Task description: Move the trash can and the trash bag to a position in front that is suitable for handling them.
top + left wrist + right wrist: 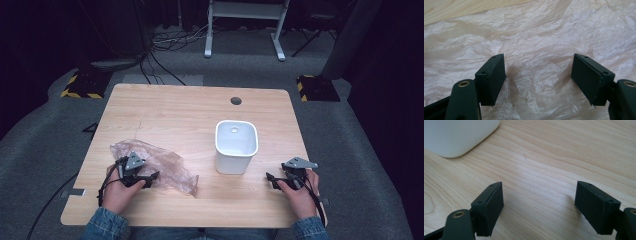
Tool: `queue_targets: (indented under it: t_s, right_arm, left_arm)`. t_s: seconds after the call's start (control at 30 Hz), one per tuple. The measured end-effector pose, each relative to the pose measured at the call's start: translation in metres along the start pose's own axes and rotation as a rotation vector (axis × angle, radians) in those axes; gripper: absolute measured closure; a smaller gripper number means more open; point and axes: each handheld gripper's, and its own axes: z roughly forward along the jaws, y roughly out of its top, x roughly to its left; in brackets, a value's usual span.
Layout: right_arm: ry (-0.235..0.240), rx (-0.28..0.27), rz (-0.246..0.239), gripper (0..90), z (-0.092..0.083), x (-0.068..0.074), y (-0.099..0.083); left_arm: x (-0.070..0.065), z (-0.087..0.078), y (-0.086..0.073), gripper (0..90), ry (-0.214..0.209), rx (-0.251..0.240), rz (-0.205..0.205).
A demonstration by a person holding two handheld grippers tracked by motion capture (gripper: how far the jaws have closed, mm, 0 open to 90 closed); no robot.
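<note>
Crinkled, translucent pinkish plastic made up the bag [155,165], which lay flat on the near left part of the wooden table [175,115]. Its long axis ran slantwise, from a far end toward the table's left edge down to a near end pointing toward the middle of the front edge. The left gripper [147,179] sat over the bag's near left portion, held in the person's left hand [120,192]; in the left gripper view its jaws stood wide apart with the wrinkled film spread beneath and between them, not pinched, and whether the tips touched it could not be told. Across on the near right, the right gripper [272,181] rested in the right hand [297,195], well apart from the bag, its jaws likewise spread over bare wood with nothing between them. Farther in, right of the bag and just left of the right gripper, stood a white bin [236,146], upright, mouth open upward.
</note>
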Motion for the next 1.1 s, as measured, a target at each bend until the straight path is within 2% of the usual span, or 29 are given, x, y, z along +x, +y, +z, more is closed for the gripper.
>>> queue_targets:
  t_s: [0.17, 0.27, 0.3, 0.4, 0.5, 0.6, 0.63, 0.67, 0.73, 0.77, 0.87, 0.9, 0.93, 1.0, 1.1]
  right_arm:
    - [0.014, 0.000, -0.008, 23.0, 0.001, 0.000, 0.001]
    - [0.017, 0.001, -0.013, 23.0, 0.002, 0.001, 0.002]
    - [0.021, 0.000, -0.016, 23.2, 0.003, 0.001, 0.003]
    - [0.032, 0.001, -0.031, 27.6, 0.005, 0.004, 0.006]
    - [0.027, -0.002, -0.052, 27.9, 0.005, 0.006, 0.010]
    - [0.042, -0.027, -0.054, 28.8, 0.005, 0.006, 0.019]
    - [0.053, -0.038, -0.043, 28.8, 0.006, 0.006, 0.024]
    - [0.068, -0.054, -0.038, 28.9, 0.005, 0.004, 0.034]
    - [0.066, -0.061, -0.040, 28.8, 0.004, 0.003, 0.040]
    - [0.069, -0.079, -0.027, 29.8, 0.003, 0.002, 0.050]
    - [0.071, -0.103, -0.041, 30.8, 0.003, 0.003, 0.063]
    - [0.072, -0.105, -0.049, 30.8, 0.003, 0.003, 0.067]
    - [0.072, -0.105, -0.049, 30.8, 0.003, 0.003, 0.067]
    - [0.078, -0.109, -0.051, 30.7, 0.005, 0.002, 0.074]
    - [0.076, -0.128, -0.037, 30.2, 0.009, -0.006, 0.088]
  left_arm:
    - [0.019, -0.009, -0.009, 28.9, -0.013, -0.003, -0.001]
    - [0.022, -0.012, -0.012, 29.2, -0.022, -0.004, 0.008]
    - [0.023, -0.016, -0.014, 29.4, -0.025, 0.004, 0.034]
    - [0.024, -0.021, -0.015, 29.6, -0.037, 0.012, 0.039]
    - [0.020, -0.034, -0.009, 28.5, -0.039, -0.014, 0.020]
    - [0.014, -0.040, 0.001, 28.0, -0.019, -0.036, 0.004]
    - [0.011, -0.041, 0.005, 28.0, -0.018, -0.038, -0.010]
    - [0.004, -0.039, 0.016, 28.0, -0.011, -0.060, -0.035]
    - [0.001, -0.037, 0.022, 27.9, -0.009, -0.072, -0.036]
    - [-0.002, -0.033, 0.028, 27.6, -0.008, -0.083, -0.035]
    - [-0.019, -0.016, 0.055, 29.3, -0.019, -0.117, -0.006]
    - [-0.023, -0.011, 0.060, 30.2, -0.029, -0.139, -0.014]
    - [-0.023, -0.011, 0.060, 30.9, -0.029, -0.139, -0.014]
    - [-0.030, 0.001, 0.073, 31.4, -0.042, -0.165, -0.018]
    - [-0.037, 0.015, 0.088, 32.9, -0.011, -0.155, 0.002]
